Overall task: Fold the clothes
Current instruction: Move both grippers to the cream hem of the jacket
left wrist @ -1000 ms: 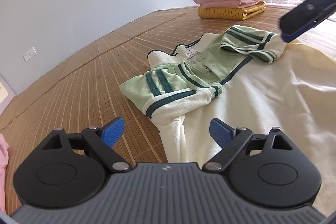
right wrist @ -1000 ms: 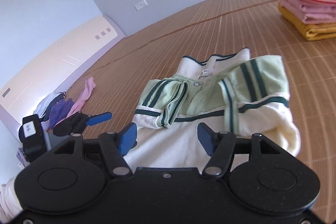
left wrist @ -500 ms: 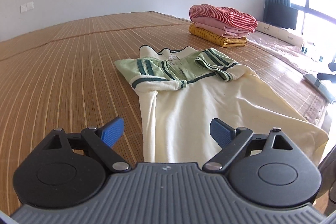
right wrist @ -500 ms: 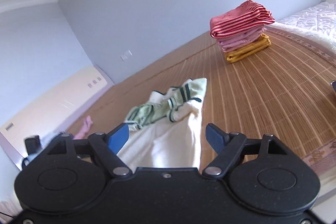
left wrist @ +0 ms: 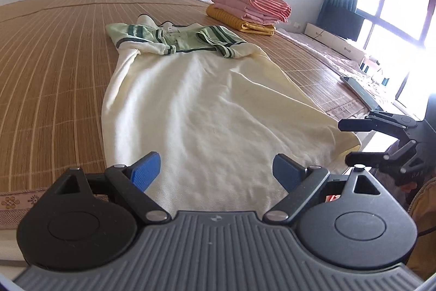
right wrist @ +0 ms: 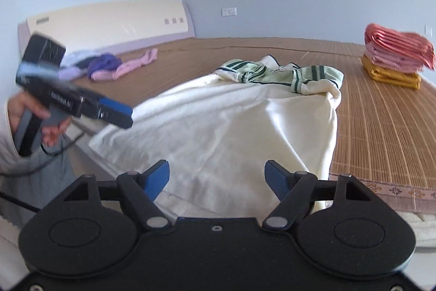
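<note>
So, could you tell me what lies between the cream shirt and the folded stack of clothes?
In the right wrist view, only bare bamboo mat separates the cream shirt from the folded stack; the left wrist view agrees.

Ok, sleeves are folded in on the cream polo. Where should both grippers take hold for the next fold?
Probably the bottom hem of the cream polo. It lies at the near edge of the bamboo mat, closest to both grippers. Take the left corner with the left gripper and the right corner with the right gripper, coming in from the near edge. Both are open, and the body lies flat towards the collar.
</note>
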Motion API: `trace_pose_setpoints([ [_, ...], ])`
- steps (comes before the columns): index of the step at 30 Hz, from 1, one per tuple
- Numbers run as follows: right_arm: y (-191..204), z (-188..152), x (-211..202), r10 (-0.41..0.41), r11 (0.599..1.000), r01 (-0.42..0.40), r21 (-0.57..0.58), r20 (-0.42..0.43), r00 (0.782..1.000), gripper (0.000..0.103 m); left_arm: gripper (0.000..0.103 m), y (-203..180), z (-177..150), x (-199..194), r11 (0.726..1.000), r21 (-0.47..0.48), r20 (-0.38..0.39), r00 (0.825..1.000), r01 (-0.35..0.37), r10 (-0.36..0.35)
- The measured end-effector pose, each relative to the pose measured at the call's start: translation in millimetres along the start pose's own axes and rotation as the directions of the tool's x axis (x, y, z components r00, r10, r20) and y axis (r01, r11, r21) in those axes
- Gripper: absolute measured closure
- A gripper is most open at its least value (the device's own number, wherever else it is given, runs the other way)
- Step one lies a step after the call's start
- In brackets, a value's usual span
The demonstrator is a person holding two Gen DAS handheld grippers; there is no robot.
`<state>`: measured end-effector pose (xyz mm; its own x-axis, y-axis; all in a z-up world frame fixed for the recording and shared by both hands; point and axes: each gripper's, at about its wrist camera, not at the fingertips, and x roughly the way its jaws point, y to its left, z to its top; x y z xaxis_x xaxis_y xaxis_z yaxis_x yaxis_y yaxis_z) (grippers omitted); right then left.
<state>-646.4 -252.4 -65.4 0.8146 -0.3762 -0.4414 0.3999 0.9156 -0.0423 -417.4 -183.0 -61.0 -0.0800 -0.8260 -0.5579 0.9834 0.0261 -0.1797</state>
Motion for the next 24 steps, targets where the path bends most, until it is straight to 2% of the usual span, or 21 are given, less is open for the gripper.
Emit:
trace_pose_setpoints([
  [3,21,-2,24,0.023,0.995,-0.027,-0.098,-0.045,0.999,0.029,0.011,-1,-3,0,0.999,0.023,0.006,0.999,-0.032,0.032],
  [5,28,-1,34,0.024,0.989,-0.030,-0.142,-0.045,0.999,0.029,0.011,-1,-6,-2,0.998,0.041,0.016,0.999,-0.049,0.048],
  [9,38,-3,48,0.059,0.979,-0.067,-0.193,-0.045,0.997,0.033,0.011,1,-10,-4,0.996,0.068,0.020,0.998,-0.055,0.054],
  [11,39,-2,52,0.045,0.978,-0.055,-0.200,-0.051,0.998,0.037,0.010,2,-11,-5,0.996,0.069,0.031,0.998,-0.051,0.049],
  [12,38,-1,52,0.034,0.980,-0.042,-0.196,-0.047,0.998,0.044,0.010,3,-11,-5,0.996,0.070,0.035,0.998,-0.050,0.047],
  [13,37,0,53,0.026,0.981,-0.034,-0.193,-0.042,0.999,0.056,0.010,3,-11,-5,0.996,0.073,0.035,0.998,-0.051,0.049],
  [15,38,0,54,0.012,0.975,-0.021,-0.220,-0.039,0.999,0.064,0.010,2,-12,-5,0.995,0.085,0.035,0.998,-0.057,0.054],
  [17,43,-1,53,0.004,0.967,-0.015,-0.256,-0.042,0.999,0.062,0.011,0,-12,-4,0.993,0.098,0.037,0.998,-0.059,0.056],
  [20,50,-4,54,0.010,0.949,-0.023,-0.314,-0.041,0.999,0.055,0.010,-1,-12,-4,0.993,0.108,0.040,0.998,-0.052,0.048],
  [23,54,-6,56,-0.009,0.934,-0.001,-0.356,-0.026,1.000,0.056,0.010,-2,-12,-3,0.994,0.102,0.035,0.999,-0.043,0.039],
  [24,54,-6,56,-0.013,0.933,0.003,-0.360,-0.025,1.000,0.061,0.010,-2,-12,-2,0.994,0.101,0.035,0.999,-0.039,0.036],
])
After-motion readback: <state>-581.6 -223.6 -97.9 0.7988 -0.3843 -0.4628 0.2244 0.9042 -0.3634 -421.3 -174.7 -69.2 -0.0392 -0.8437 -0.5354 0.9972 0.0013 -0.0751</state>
